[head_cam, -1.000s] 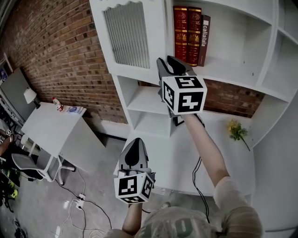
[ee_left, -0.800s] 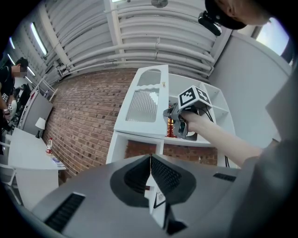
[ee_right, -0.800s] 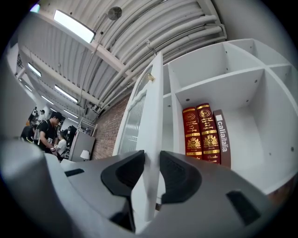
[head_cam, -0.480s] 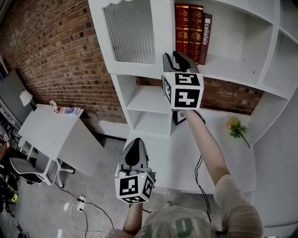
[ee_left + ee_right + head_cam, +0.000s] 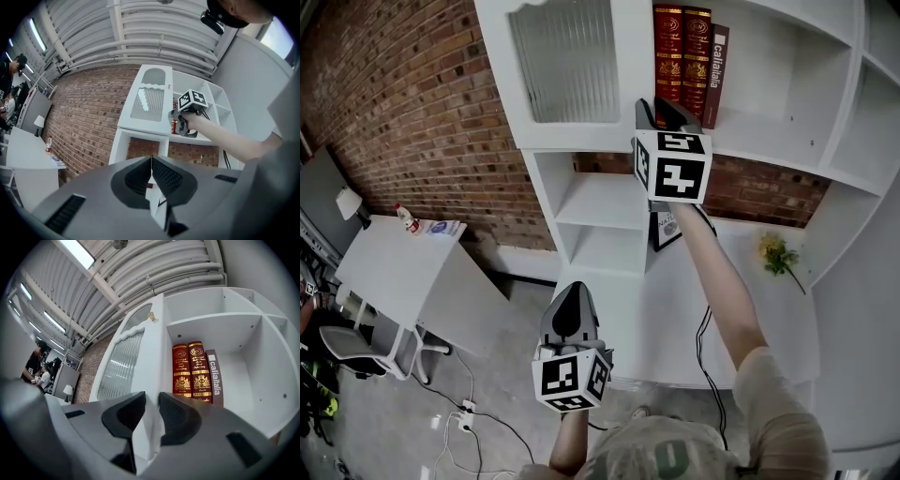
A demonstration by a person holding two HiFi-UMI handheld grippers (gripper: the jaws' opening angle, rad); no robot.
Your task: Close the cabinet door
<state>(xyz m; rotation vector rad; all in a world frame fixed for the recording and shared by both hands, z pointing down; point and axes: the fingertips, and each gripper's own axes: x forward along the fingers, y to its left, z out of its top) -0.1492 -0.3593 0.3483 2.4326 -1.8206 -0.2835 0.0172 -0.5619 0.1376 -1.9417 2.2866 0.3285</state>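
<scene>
Currently, the left gripper (image 5: 570, 298) sits lowest and closest to the person. It is held on a bent arm and points level toward the shelving unit (image 5: 602, 202). Its fingers (image 5: 164, 174) are pressed together with nothing between them.

The right arm (image 5: 722, 291) is extended up and forward over the white counter (image 5: 675, 328). It carries the right gripper (image 5: 661, 112) at the height of the upper shelf, pointing slightly above level.

In the right gripper view, the fingers of this gripper stand a little apart. They pinch the vertical free edge of the cabinet door (image 5: 567, 61), which runs down between them. One finger is on the glazed side and the other is on the side toward the books (image 5: 686, 56).

The cabinet door is to the left of the book compartment in the upper part of the unit. It has a white frame around a ribbed glass pane with a scalloped top line. A small gold-coloured fitting (image 5: 151, 316) sits near the top of its free edge. Whether the door rests fully against the unit cannot be determined.

Beyond the door stand two red books and one brown book, upright on the shelf. A brick wall (image 5: 403, 103) lies behind the unit.
</scene>
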